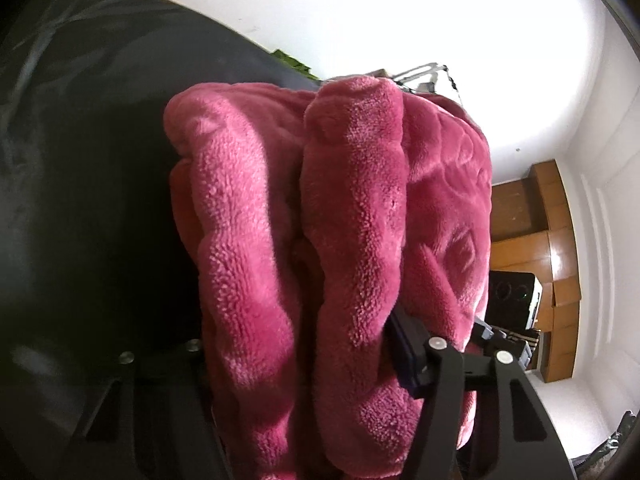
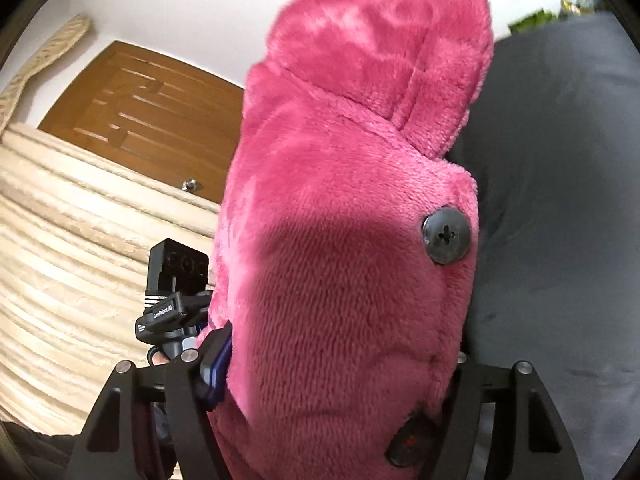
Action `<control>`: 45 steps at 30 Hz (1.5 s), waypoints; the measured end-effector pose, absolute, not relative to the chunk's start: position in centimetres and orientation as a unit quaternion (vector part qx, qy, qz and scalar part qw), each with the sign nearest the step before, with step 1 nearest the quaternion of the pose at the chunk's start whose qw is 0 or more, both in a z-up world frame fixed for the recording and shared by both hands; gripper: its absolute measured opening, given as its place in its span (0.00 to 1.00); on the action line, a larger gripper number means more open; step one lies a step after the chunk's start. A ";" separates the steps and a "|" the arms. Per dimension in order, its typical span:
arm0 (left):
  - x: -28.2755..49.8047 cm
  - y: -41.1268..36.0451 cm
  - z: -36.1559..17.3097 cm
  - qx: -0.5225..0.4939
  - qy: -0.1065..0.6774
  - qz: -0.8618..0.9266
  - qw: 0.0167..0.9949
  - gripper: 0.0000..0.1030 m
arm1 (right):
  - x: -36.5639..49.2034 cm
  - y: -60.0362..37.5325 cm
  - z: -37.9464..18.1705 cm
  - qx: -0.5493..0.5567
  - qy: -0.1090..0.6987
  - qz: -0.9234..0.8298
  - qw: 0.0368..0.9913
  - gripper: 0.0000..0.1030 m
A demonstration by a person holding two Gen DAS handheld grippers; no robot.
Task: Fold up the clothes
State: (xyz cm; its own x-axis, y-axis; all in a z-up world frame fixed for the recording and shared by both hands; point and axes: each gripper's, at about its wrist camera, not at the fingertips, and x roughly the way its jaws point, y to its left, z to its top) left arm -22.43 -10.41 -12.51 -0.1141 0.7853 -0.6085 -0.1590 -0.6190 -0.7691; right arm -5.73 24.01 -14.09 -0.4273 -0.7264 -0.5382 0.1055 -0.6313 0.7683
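A thick pink fleece garment (image 1: 340,240) fills the middle of the left wrist view in bunched folds. My left gripper (image 1: 304,364) is shut on it; the fabric hides the fingertips, with only a blue pad (image 1: 404,354) showing at the right. In the right wrist view the same garment (image 2: 352,200) stands between the fingers, with a dark button (image 2: 446,235) near its right edge and a second one (image 2: 408,440) low down. My right gripper (image 2: 336,368) is shut on it. The left gripper's body (image 2: 176,292) shows just left of the fabric.
A dark grey cushioned surface (image 1: 92,168) lies left in the left wrist view and right (image 2: 560,200) in the right wrist view. A cream ribbed blanket (image 2: 72,264) and a wooden door (image 2: 136,120) lie left. Wooden furniture (image 1: 536,240) stands at right.
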 end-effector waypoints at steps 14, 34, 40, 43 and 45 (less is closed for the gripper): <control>-16.6 15.7 -9.6 -0.565 -0.241 0.685 0.393 0.64 | 4.7 44.0 -10.7 0.424 -0.337 -0.813 0.215 0.71; -13.4 30.5 -14.8 -0.585 -0.130 0.723 0.343 0.75 | 5.3 56.2 -17.6 0.473 -0.320 -0.812 0.122 0.91; -11.4 29.0 -11.7 -0.542 -0.060 0.780 0.308 0.75 | 7.6 53.9 -14.0 0.461 -0.232 -0.854 0.059 0.91; -13.2 32.4 -8.7 -0.508 -0.046 0.804 0.306 0.75 | 9.9 51.4 -10.9 0.432 -0.137 -0.891 -0.014 0.91; -11.6 33.1 -6.9 -0.488 -0.032 0.807 0.331 0.75 | 9.8 54.3 -11.9 0.405 -0.067 -0.911 -0.031 0.91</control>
